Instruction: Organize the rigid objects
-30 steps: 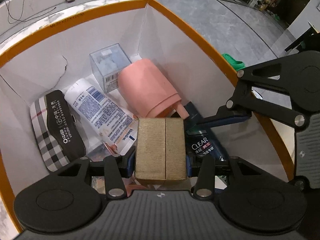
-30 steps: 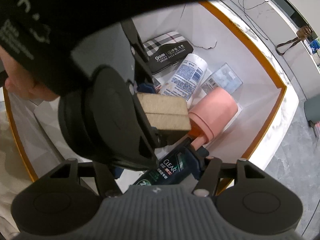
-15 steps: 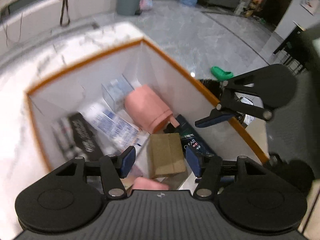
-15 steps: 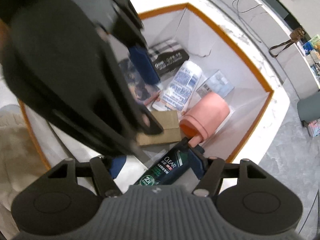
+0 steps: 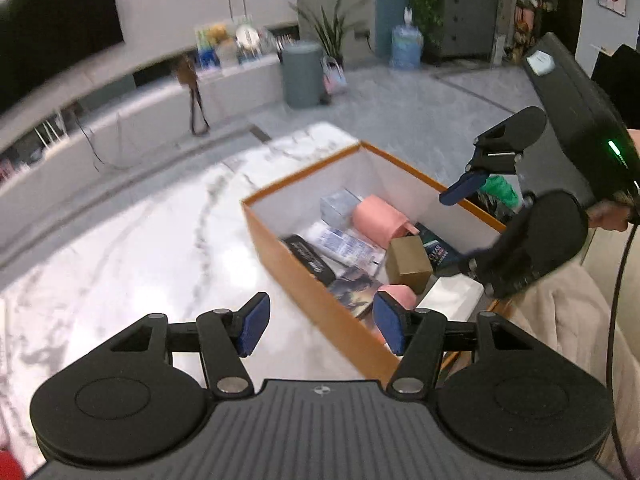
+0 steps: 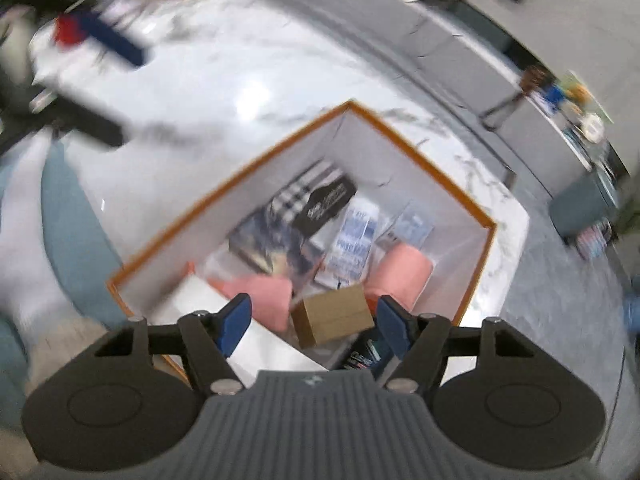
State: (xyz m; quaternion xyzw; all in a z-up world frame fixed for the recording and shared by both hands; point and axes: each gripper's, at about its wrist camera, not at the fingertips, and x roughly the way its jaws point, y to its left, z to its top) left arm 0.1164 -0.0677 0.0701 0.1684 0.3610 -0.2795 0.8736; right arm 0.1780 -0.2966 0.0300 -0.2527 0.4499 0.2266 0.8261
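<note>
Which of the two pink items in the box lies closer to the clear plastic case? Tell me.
The larger pink cylinder, lying beside the clear case at the box's far end; the other pink item sits at the near end.

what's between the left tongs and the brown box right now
Nothing is gripped: the left tongs are opening and empty, outside the orange bin. The bin's near wall stands between them and the brown box, which already lies inside among the other items. From above, nothing visible covers it.
</note>
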